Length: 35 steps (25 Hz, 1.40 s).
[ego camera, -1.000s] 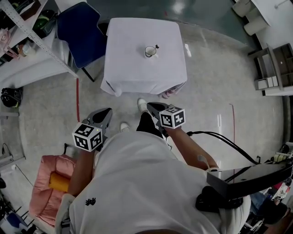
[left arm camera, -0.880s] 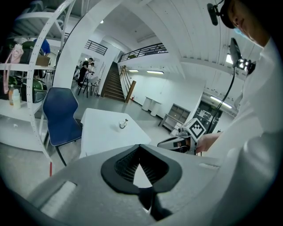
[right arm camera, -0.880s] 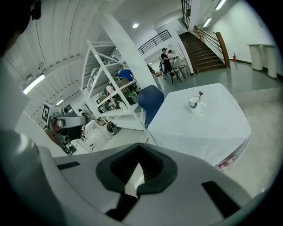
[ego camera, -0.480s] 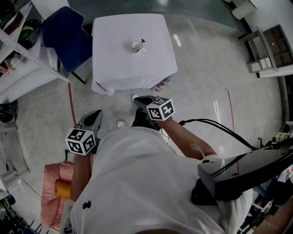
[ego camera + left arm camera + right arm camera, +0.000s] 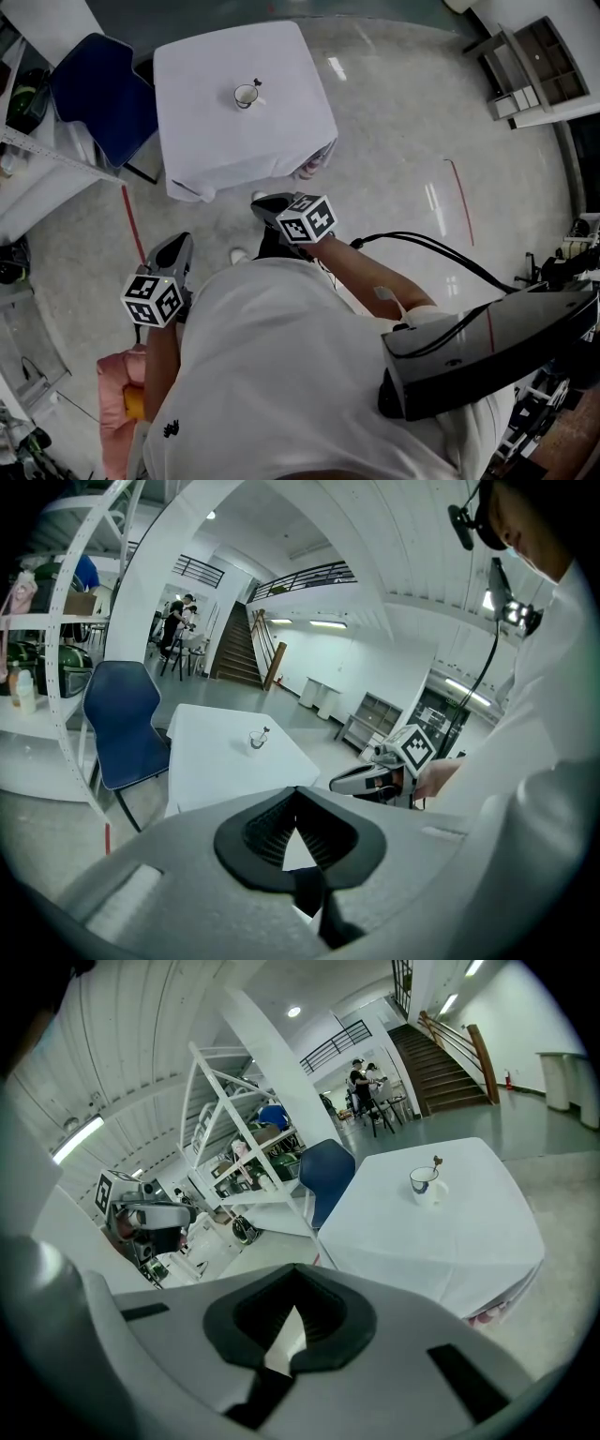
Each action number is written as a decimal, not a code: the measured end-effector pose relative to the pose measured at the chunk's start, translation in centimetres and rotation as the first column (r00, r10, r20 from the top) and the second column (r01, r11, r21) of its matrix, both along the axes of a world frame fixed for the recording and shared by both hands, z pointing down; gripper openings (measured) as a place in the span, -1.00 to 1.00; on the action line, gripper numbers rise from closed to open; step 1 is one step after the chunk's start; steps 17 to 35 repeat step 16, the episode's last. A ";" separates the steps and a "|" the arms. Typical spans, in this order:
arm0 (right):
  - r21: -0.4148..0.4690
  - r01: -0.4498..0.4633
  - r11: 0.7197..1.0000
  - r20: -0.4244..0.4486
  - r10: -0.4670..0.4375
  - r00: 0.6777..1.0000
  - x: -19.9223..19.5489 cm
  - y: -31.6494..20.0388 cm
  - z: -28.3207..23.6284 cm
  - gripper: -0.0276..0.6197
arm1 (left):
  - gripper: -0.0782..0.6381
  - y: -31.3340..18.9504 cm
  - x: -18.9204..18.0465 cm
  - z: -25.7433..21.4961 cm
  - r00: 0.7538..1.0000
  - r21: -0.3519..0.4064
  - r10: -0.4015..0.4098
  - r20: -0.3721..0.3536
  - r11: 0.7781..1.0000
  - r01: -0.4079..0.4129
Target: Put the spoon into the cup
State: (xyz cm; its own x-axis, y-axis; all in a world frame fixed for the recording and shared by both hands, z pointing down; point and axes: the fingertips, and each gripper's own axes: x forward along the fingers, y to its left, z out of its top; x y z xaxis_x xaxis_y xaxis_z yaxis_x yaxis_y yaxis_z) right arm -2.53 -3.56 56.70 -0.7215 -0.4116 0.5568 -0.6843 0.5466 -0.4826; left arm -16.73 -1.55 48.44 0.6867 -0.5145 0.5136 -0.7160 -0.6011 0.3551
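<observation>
A white cup (image 5: 247, 95) stands near the middle of a table covered with a white cloth (image 5: 234, 150), and the dark-handled spoon (image 5: 257, 84) stands in the cup. The left gripper view shows the same cup (image 5: 257, 739) and spoon (image 5: 265, 730), as does the right gripper view with cup (image 5: 424, 1183) and spoon (image 5: 436, 1161). Both grippers hang over the floor, well short of the table, close to the person's body. My left gripper (image 5: 178, 246) (image 5: 298, 832) is shut and empty. My right gripper (image 5: 261, 202) (image 5: 295, 1321) is also shut with nothing in it.
A blue chair (image 5: 98, 94) stands at the table's left, beside a white shelf rack (image 5: 37, 159). A pink seat (image 5: 117, 375) sits by the person's left side. Red tape lines (image 5: 131, 230) mark the grey floor. Open shelving (image 5: 525, 66) stands far right.
In the head view the table with the cup has slid to the left as the view turned. Both grippers stay shut near the body and have hardly moved.
</observation>
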 end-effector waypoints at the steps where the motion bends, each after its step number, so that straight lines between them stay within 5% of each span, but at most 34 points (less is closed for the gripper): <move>1: 0.001 0.002 1.000 0.002 -0.002 1.000 0.3 0.0 -0.1 -0.89 | -0.75 0.0 0.4 -0.1 1.000 0.000 0.001 0.001 1.000 -0.001; 16: -0.014 -0.045 0.999 0.004 0.045 0.999 5.1 -5.7 1.7 -0.89 | -0.75 -6.1 4.4 1.1 0.999 -0.024 0.044 0.013 0.999 -0.044; 35: -0.014 -0.045 0.999 0.004 0.045 0.999 5.1 -5.7 1.7 -0.89 | -0.75 -6.1 4.4 1.1 0.999 -0.024 0.044 0.013 0.999 -0.044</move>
